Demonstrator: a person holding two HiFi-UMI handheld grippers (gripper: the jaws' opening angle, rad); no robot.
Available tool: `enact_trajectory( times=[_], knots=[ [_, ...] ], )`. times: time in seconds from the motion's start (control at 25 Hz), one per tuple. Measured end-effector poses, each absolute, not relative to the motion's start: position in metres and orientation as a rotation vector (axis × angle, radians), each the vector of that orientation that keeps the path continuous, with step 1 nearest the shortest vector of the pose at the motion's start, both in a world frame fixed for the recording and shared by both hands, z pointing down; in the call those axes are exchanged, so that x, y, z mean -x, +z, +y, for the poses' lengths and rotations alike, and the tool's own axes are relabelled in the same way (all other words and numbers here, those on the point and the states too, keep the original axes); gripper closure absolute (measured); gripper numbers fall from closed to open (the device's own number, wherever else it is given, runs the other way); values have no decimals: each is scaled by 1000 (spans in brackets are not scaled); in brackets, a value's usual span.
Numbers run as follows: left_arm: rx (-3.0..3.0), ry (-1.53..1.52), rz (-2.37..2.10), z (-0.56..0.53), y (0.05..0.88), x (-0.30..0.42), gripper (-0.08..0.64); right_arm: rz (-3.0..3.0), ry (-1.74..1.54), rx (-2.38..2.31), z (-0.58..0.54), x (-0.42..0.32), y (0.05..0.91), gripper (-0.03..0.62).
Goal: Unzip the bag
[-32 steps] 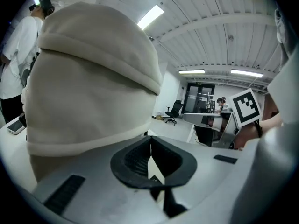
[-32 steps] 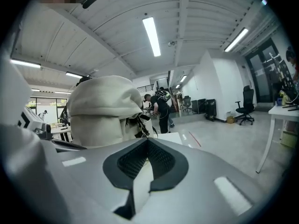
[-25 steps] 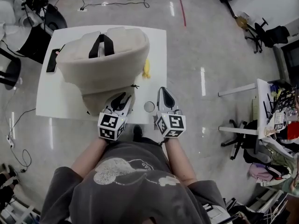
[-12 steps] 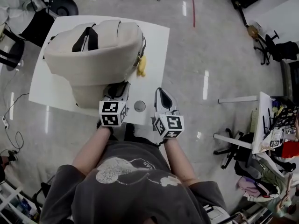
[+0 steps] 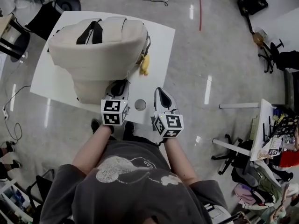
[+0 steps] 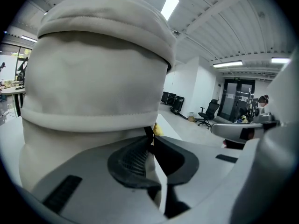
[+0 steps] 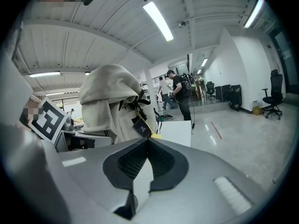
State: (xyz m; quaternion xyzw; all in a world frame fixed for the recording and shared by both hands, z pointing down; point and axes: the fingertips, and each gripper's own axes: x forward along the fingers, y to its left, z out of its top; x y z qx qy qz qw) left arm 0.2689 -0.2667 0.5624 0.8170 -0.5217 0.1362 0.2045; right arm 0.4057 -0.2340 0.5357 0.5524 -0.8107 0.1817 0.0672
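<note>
A beige backpack (image 5: 98, 45) with black top handles stands on the white table (image 5: 53, 85). It fills the left gripper view (image 6: 93, 78) and shows at the left of the right gripper view (image 7: 105, 101). My left gripper (image 5: 119, 85) is at the lower front pocket. Its jaws are closing, and the tips (image 6: 150, 141) pinch a black zipper pull (image 6: 148, 132) at the pocket's right side. My right gripper (image 5: 161, 92) hovers near the table's front edge, to the right of the bag. It (image 7: 148, 140) is shut with nothing between the jaws.
A yellow charm (image 5: 145, 65) and a dark tag (image 7: 140, 127) hang at the bag's right side. A round hole (image 5: 140, 105) lies in the tabletop between the grippers. Black office chairs (image 5: 56, 6) stand beyond the table's far left corner. A person (image 7: 180, 94) stands in the background.
The left jaws, spread wide against the pocket a second ago, have drawn together on the pull. The head camera has shifted a little. The right gripper has hardly moved.
</note>
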Motion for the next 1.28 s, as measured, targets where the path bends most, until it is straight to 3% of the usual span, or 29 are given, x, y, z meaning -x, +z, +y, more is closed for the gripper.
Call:
enact_trajectory(
  times=[0.76,1.0,1.28],
  knots=[
    [-2404,294,-1290,-229,523,-231,523,-2566,466,-1243,-256,-294,544,589],
    [-2447,303,-1155,-215,516,-226,523,-2604,396,-1067,-257,-264,551,457],
    [-2491,372,-1152,-219,519,-210,523,-2581,216,-1095,-260,-256,542,539]
  ],
)
